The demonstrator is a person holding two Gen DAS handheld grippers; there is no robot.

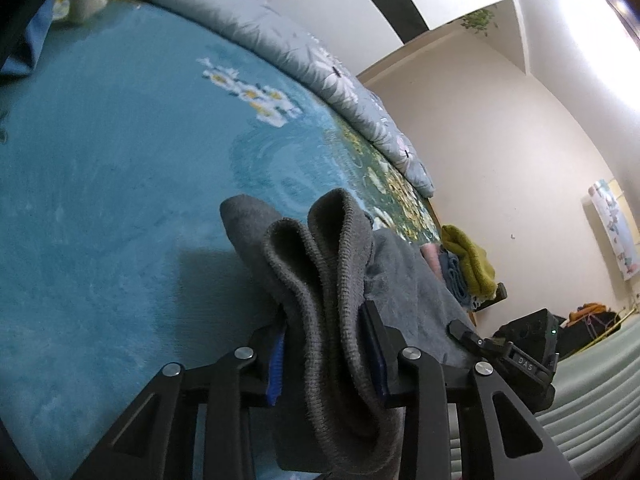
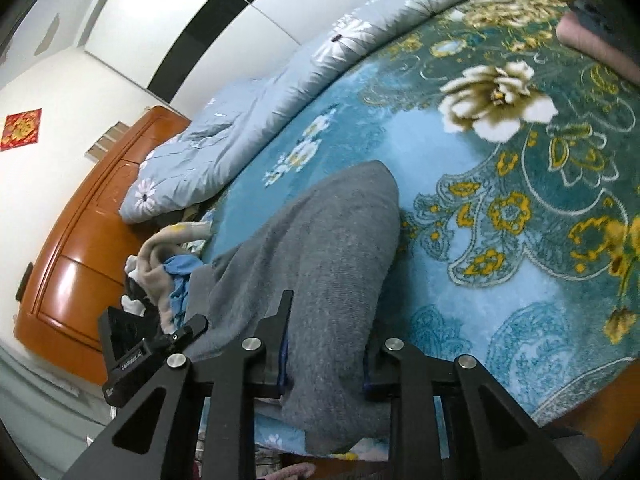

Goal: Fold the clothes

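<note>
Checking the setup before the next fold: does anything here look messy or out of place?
Mostly tidy. Both claws, left and right, grip the grey garment over the blue blanket. The one untidy spot is a crumpled heap of clothes at the blanket's edge by the wooden furniture.

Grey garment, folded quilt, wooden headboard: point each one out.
grey garment (image 2: 320, 240), right wrist view, on its broad knit body above the gripper.
folded quilt (image 2: 248, 108), right wrist view, on its pale flowered top.
wooden headboard (image 2: 80, 248), right wrist view, on its glossy orange panel.
</note>
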